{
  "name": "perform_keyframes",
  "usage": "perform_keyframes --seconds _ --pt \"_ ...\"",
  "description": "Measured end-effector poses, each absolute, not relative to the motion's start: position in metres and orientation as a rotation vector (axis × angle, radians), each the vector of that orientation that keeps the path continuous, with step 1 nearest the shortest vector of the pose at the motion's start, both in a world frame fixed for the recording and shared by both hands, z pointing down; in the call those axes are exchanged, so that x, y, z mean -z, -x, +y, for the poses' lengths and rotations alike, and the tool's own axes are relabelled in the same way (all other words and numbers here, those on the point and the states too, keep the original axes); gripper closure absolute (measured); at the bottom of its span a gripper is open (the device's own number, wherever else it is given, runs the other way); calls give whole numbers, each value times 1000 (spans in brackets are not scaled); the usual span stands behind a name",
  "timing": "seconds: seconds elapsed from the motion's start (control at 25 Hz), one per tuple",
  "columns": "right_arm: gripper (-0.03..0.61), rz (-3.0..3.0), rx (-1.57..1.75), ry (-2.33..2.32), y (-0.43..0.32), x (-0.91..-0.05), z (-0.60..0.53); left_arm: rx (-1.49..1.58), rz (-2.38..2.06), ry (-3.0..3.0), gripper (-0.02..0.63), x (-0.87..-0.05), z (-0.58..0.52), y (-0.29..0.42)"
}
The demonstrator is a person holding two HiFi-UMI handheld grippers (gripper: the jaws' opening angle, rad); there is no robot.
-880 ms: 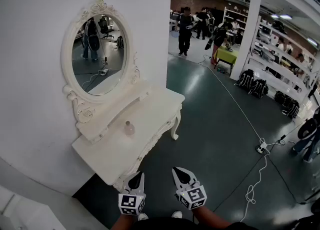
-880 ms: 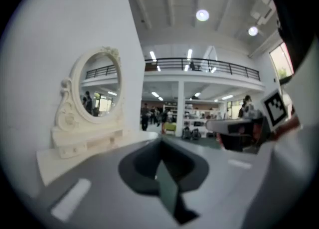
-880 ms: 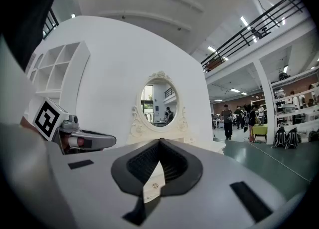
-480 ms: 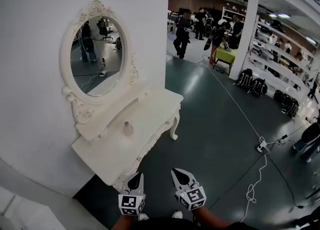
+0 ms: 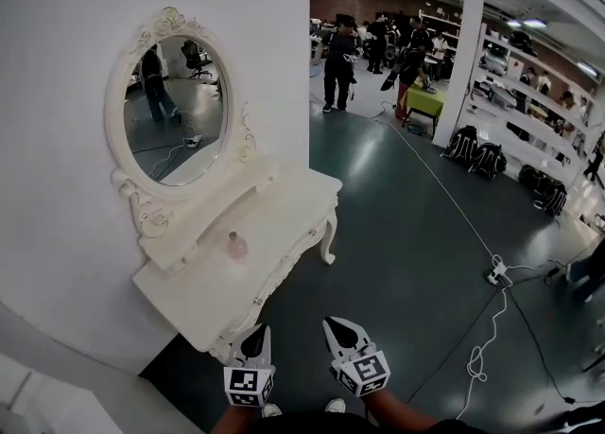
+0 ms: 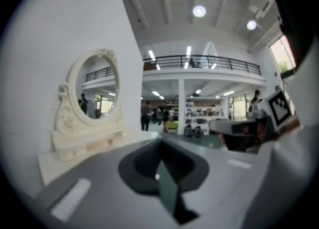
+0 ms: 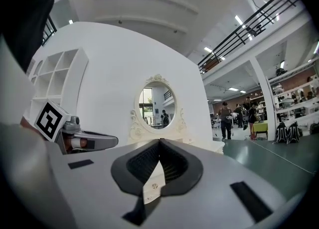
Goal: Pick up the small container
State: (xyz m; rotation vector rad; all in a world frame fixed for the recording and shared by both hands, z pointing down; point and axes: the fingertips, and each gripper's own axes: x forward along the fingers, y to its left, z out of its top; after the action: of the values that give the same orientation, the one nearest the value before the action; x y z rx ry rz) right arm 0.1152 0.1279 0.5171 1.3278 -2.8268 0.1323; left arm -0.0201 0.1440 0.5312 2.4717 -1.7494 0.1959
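progress nil: the small container (image 5: 236, 246) stands untouched on the white dressing table (image 5: 203, 302), left of centre in the head view, below the oval mirror (image 5: 175, 111). your left gripper (image 5: 255, 336) and right gripper (image 5: 339, 328) sit at the bottom edge of the frame, well apart from it, both closed on nothing. you have the reach, opening and grasp left to do.

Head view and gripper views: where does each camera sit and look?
Head view: on the person's head, looking down at dressing table, small container, left gripper, right gripper, forearms.
Left gripper view: rides that gripper, faces mirror; own shut jaws show.
Right gripper view: rides that gripper, faces mirror; own shut jaws show.
Shared: the mirror.
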Motion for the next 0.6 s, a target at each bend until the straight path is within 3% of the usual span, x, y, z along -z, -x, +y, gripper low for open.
perform_keyframes --seconds 0.6 --pt "572 -2898 -214 -1261 -168 -530 117 -207 -1759 -2397 606 -541 125 -38"
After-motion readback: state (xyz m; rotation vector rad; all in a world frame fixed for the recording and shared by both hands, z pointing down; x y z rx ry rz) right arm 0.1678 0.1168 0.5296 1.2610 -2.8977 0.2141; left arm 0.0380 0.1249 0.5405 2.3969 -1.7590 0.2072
